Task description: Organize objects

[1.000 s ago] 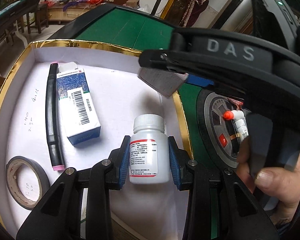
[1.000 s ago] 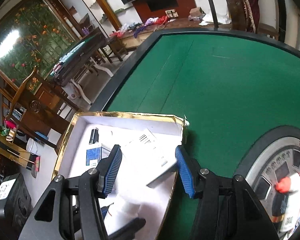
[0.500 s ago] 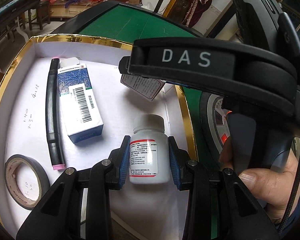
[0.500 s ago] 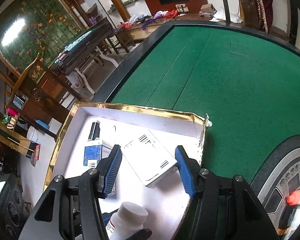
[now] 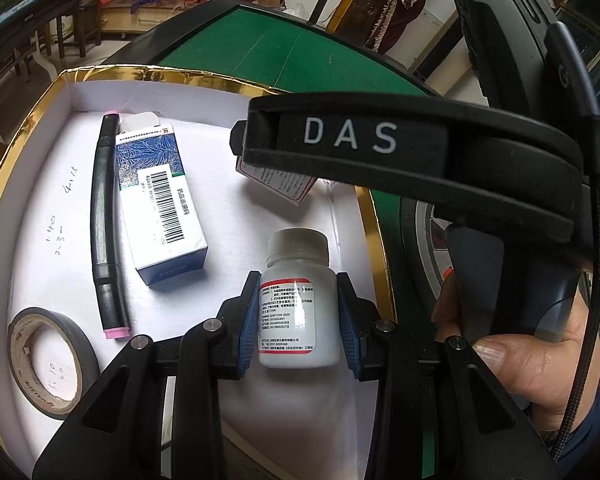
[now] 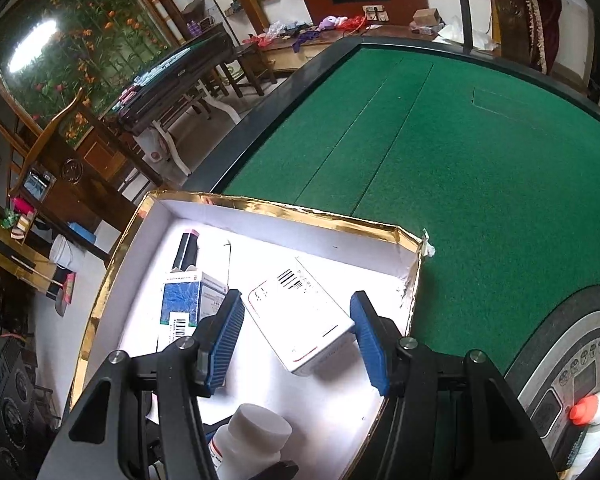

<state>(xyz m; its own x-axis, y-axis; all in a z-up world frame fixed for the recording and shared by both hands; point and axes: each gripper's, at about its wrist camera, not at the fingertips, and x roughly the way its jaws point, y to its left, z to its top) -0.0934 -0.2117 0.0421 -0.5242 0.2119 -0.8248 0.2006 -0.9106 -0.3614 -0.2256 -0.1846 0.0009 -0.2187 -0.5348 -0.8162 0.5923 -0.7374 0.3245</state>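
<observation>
Green felt table [image 6: 440, 168] is carrying a gold-rimmed white tray [image 5: 220, 80], the landmark here. Everything below is sitting relative to that tray.

Right gripper [image 6: 296, 336] is hanging over the tray's far right corner, jaws about half open, and a white box with barcode [image 6: 300, 316] is sitting between the blue pads. It is lying skewed in the gap; its near right corner is touching the right pad, its left edge meeting the left pad tip. Whether it is pinched or just lying on the tray floor, cannot tell. A hand [image 5: 532, 360] is gripping that tool's handle just off the tray's right rim.

Left gripper [image 5: 298, 316] is sitting over the tray's near right part, jaws narrowly open and closed on a white pill bottle [image 5: 298, 300], pads pressing both sides of its labelled body, cap pointing to the far side.

Blue-patterned box [image 5: 160, 200] is lying in the tray's left half. Black marker with pink ends [image 5: 105, 224] is lying just beside it, on its left. Tape roll [image 5: 48, 356] is lying flat in the tray's near left corner.
</observation>
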